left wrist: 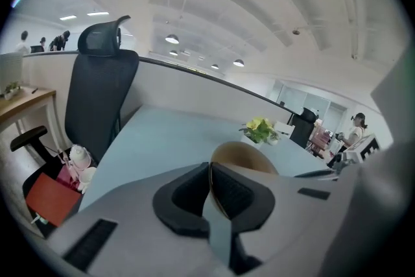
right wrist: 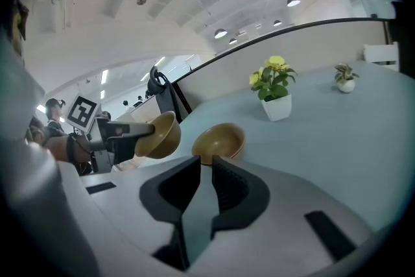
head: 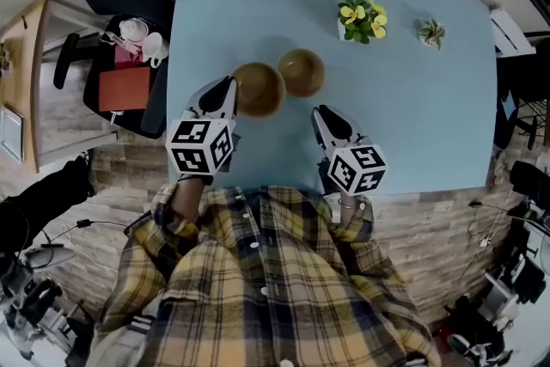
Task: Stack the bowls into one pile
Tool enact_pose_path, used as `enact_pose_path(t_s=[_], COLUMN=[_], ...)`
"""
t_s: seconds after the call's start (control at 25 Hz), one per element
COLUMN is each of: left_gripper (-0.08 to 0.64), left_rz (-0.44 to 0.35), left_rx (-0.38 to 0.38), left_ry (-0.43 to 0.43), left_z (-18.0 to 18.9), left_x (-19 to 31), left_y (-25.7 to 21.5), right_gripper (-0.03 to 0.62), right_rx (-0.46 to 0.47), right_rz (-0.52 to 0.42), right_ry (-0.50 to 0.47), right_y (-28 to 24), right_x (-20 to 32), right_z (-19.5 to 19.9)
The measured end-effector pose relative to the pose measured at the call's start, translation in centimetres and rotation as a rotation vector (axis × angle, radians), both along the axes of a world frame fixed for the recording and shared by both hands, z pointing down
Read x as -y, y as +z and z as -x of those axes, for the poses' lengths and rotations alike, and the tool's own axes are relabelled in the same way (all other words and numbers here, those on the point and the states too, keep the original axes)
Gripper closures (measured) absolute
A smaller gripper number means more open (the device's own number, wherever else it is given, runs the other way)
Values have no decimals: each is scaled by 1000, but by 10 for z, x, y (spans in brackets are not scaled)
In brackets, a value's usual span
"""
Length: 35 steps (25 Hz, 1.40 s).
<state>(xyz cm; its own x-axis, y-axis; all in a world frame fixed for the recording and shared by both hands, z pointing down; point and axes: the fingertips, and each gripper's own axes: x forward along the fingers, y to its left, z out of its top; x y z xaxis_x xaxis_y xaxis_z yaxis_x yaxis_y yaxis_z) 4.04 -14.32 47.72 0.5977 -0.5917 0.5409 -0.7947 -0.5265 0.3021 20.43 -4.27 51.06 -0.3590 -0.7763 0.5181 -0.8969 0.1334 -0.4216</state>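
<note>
Wooden held bowl (right wrist: pixel 159 135), pinched by one thin edge of its rim, hangs tilted just off the light-blue table (head: pixel 412 116). It is close beside the second bowl (head: pixel 301 71), which sits upright on the tabletop w/ nothing in it. The left gripper (left wrist: pixel 209 173) has its pads pressed onto that rim, the bowl's wall sandwiched between them. The right gripper (right wrist: pixel 206 167) waits nearer the person, jaws a narrow gap apart w/ nothing between, aimed toward the second bowl. Beyond stand a flower pot (head: pixel 362 20) w/ yellow blooms and a small plant (head: pixel 430 33), both well apart from the bowls. An office chair (left wrist: pixel 97 94) stands at the table's left side.

Stacking looks barely begun: one bowl is up but not yet over the other. Likely risks:
- An edge-only grip lets the held bowl swing or slip, esp. if it tilts further.
- Lowered off-centre, its base could catch the second bowl's rim & shove or tip it, since nothing braces that bowl.
- Let go too high, it may clatter or bounce out.
</note>
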Motion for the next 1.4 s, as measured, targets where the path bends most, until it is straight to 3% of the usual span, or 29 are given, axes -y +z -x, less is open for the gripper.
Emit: enact_pose_path(t_s=[0.2,0.52,0.72,0.88,1.08,1.4], left_gripper=[555,555,554,548,489,459], left_rz=[-12,-1,27,-7,-8,-20], left_rx=[-29,-27,2,59,62,79], left_ry=[79,110,123,149,168,183], left_z=[-52,-101,-110,-112,-113,-110], left_x=[9,28,24,22,21,18], left_y=[-1,20,38,46,50,53], right_gripper=[535,535,535,535,535,535], right_rx=[5,-4,4,9,9,5], right_rz=[12,43,60,67,78,70], right_ry=[26,23,13,-5,-7,3], right_y=[4,11,16,17,20,17], right_x=[-6,-12,-11,-7,-7,-4], right_z=[-14,-24,-25,-23,-23,-21])
